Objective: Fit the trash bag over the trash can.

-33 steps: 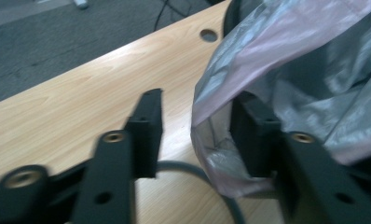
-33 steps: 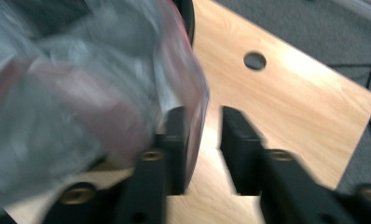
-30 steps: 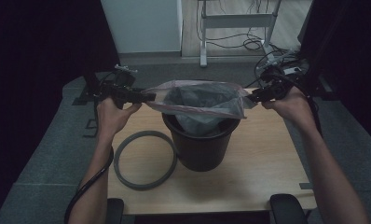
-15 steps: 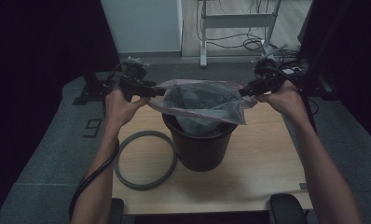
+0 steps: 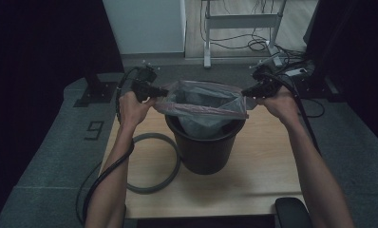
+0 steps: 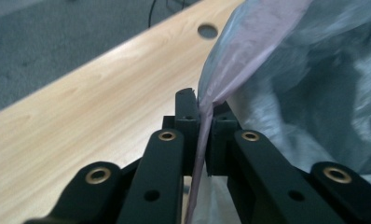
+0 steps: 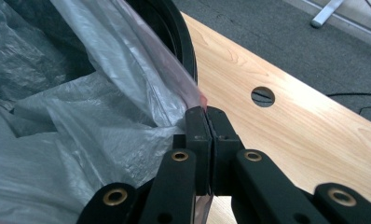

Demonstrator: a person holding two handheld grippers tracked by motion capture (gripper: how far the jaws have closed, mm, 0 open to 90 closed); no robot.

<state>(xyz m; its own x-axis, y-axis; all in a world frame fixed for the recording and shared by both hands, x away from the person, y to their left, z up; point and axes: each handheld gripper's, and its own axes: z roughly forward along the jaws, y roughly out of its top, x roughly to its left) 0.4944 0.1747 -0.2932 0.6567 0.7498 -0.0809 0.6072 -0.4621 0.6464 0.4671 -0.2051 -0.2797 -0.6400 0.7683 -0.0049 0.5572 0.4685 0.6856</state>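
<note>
High view: left gripper point(image 5: 164, 93) at 9 o'clock of the black bin point(image 5: 205, 142), right gripper point(image 5: 245, 91) at 3 o'clock of it, both level with the bag's top edge. Translucent bin bag point(image 5: 201, 102), pinkish rim, is stretched between the two grippers over the bin mouth, its body sagging down inside the bin. Bin stands on the wooden worktop point(image 5: 253, 166), roughly centre. Grey ring point(image 5: 151, 161) lies flat on the worktop at 8 o'clock of the bin, just beside its base. Black cable point(image 5: 99, 185) trails from the left gripper down along the forearm.

Left gripper view: left gripper point(image 6: 203, 112) jaws have just been closing and are now pressed together on the bag's pink hem point(image 6: 230, 60); plastic runs up out of the tips toward 1 o'clock, a strip of film also hangs down between the jaws. Worktop point(image 6: 81, 116) with a round cable hole point(image 6: 207, 31) at 12 o'clock.

Right gripper view: right gripper point(image 7: 206, 114) jaws have just been closing too, tips pinched tight on the bag edge point(image 7: 141, 70); bag spreads away to 10 o'clock, bin rim point(image 7: 176, 32) just behind it at 11 o'clock. Worktop hole point(image 7: 263, 96) at 2 o'clock.
</note>
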